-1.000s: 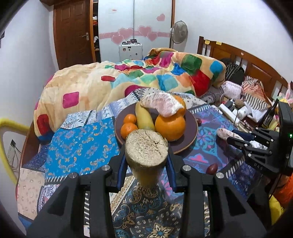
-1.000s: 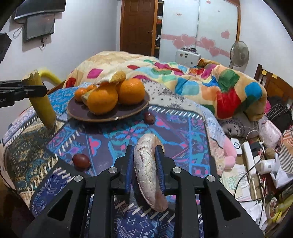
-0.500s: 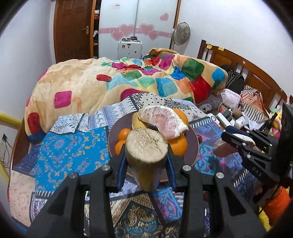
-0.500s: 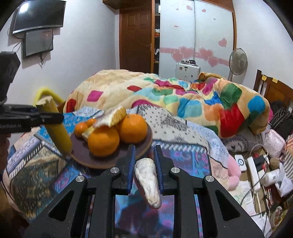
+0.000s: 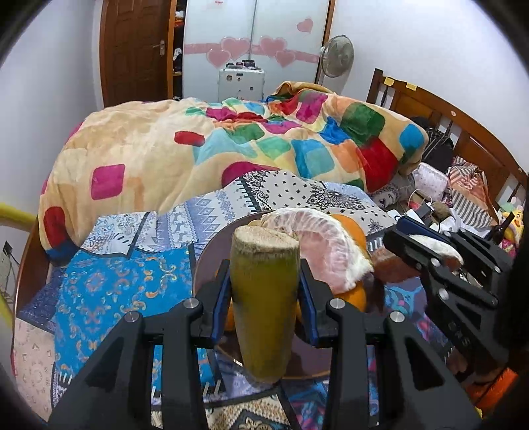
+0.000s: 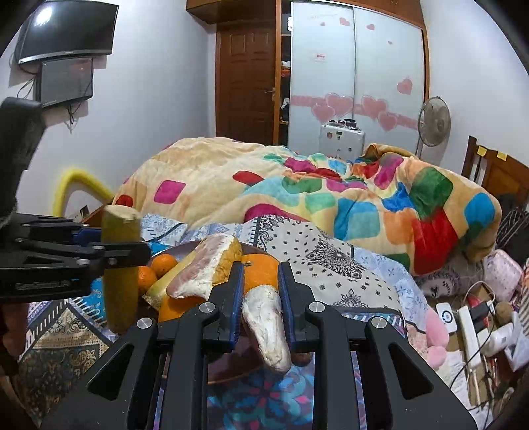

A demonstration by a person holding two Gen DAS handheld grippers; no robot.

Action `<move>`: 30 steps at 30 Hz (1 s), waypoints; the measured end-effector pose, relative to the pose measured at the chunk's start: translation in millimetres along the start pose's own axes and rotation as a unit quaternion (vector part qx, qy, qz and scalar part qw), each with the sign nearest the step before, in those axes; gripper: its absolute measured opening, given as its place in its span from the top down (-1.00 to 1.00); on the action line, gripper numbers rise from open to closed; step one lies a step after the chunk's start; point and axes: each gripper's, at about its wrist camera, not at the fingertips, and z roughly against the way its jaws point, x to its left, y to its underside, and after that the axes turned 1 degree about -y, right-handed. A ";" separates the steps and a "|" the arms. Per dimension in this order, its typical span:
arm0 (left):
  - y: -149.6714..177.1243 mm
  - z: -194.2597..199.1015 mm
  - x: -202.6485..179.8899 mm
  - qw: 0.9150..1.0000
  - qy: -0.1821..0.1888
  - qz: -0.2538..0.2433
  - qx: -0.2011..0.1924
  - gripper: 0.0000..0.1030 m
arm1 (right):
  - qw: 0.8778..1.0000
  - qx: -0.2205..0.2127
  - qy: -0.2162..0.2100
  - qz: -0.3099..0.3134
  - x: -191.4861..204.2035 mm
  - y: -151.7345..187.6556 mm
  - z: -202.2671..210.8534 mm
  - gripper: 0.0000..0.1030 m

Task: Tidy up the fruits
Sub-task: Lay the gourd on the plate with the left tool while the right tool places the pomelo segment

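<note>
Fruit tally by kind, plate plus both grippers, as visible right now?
Large oranges: 2
Small tangerines: 2
Peeled pomelo segments: 2, one on the plate, one in the right gripper
Banana: 1
Sugarcane piece: 1, in the left gripper
Total: 8

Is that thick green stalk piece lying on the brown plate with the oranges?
No, the thick green stalk piece is clamped upright in the left tongs, in front of the brown plate.

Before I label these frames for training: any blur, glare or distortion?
Left wrist view: fisheye bends the headboard, dark vignette at the corners, sugarcane piece sharp. Right wrist view: same curved edges, glare on the wall screen, pomelo segment sharp.
</note>
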 end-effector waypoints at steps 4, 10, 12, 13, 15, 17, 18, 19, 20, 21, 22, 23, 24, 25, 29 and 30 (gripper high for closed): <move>0.9 -9.1 1.9 1.000 -0.002 0.006 0.002 0.27 | 0.999 0.022 -0.029 0.000 5.9 3.0 -4.0 0.60; 2.1 -10.8 -0.1 1.000 -0.017 -0.009 -0.004 0.27 | 0.996 0.058 -0.063 -0.007 9.0 11.4 -13.6 0.39; 3.3 -10.7 -2.6 1.000 -0.016 -0.018 -0.003 0.27 | 0.996 0.058 -0.062 -0.014 6.8 13.7 -13.9 0.28; 4.2 -11.0 -3.3 1.000 -0.015 -0.020 -0.001 0.27 | 0.996 0.061 -0.060 -0.018 4.6 13.7 -14.2 0.19; 5.3 -11.9 -3.9 1.000 -0.015 -0.022 0.002 0.27 | 0.995 0.069 -0.071 -0.032 -0.8 13.8 -16.4 0.09; 6.5 -11.8 -4.7 1.000 -0.017 -0.024 0.003 0.27 | 0.992 0.078 -0.085 -0.050 -7.3 15.5 -17.7 0.06; 7.2 -11.6 -5.2 1.000 -0.018 -0.024 0.004 0.27 | 0.991 0.082 -0.087 -0.053 -8.1 16.0 -18.0 0.04; 7.8 -11.1 -5.6 0.999 -0.020 -0.025 0.004 0.27 | 0.991 0.083 -0.086 -0.054 -9.1 16.6 -17.4 0.03; 8.2 -9.9 -6.3 0.999 -0.020 -0.025 0.003 0.27 | 0.991 0.084 -0.085 -0.053 -9.8 17.3 -16.7 0.03; 8.9 -8.3 -6.7 0.999 -0.021 -0.026 0.003 0.27 | 0.992 0.084 -0.081 -0.051 -10.3 18.6 -14.0 0.03; 9.7 -5.3 -7.3 0.999 -0.022 -0.026 0.002 0.27 | 0.992 0.084 -0.078 -0.050 -11.0 19.3 -12.6 0.03; 9.7 -3.3 -7.7 0.999 -0.022 -0.026 0.001 0.26 | 0.992 0.084 -0.076 -0.050 -12.2 19.5 -11.3 0.03; 10.2 0.0 -8.4 0.999 -0.022 -0.027 -0.001 0.26 | 0.993 0.083 -0.072 -0.049 -13.7 20.2 -8.0 0.03; 10.8 4.1 -9.5 0.999 -0.022 -0.027 -0.004 0.24 | 0.993 0.082 -0.070 -0.048 -14.6 20.6 -4.9 0.03; 14.8 21.7 -17.0 0.999 -0.028 -0.037 -0.018 0.12 | 0.994 0.075 -0.062 -0.054 -23.7 21.7 14.2 0.03; 16.2 25.9 -19.1 0.999 -0.029 -0.039 -0.021 0.08 | 0.994 0.075 -0.061 -0.056 -26.0 21.3 16.8 0.02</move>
